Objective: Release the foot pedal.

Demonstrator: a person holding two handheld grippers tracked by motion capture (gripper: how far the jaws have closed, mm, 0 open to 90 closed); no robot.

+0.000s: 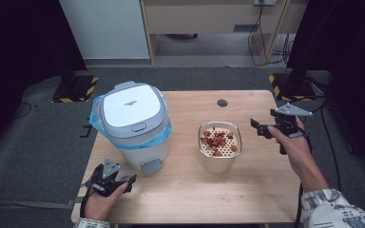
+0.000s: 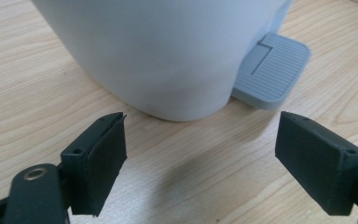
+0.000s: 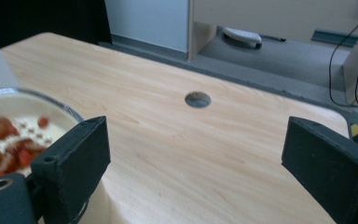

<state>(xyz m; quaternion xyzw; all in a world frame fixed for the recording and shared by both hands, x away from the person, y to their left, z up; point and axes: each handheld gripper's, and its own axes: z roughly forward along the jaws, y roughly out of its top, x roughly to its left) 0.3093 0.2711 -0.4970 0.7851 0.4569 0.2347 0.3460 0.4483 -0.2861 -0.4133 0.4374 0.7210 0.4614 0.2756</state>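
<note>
A small white pedal bin point(image 1: 132, 124) with a closed lid and a blue liner stands on the left half of the wooden table point(image 1: 261, 190). Its grey foot pedal point(image 1: 150, 166) point(image 2: 271, 70) faces the person. Right of it sits a metal container point(image 1: 219, 145) point(image 3: 9, 130) with a perforated insert and reddish food scraps. My left gripper point(image 1: 127, 182) point(image 2: 200, 163) rests low near the front left edge, open, just short of the bin's base. My right gripper point(image 1: 257, 127) point(image 3: 196, 172) hovers open to the right of the container, nothing between its jaws.
A round cable hole point(image 1: 222, 102) point(image 3: 197, 99) lies at the table's back. Beyond the table are grey carpet, a wooden cabinet point(image 1: 209, 19), cables and black stands with yellow-black striped feet point(image 1: 76, 88).
</note>
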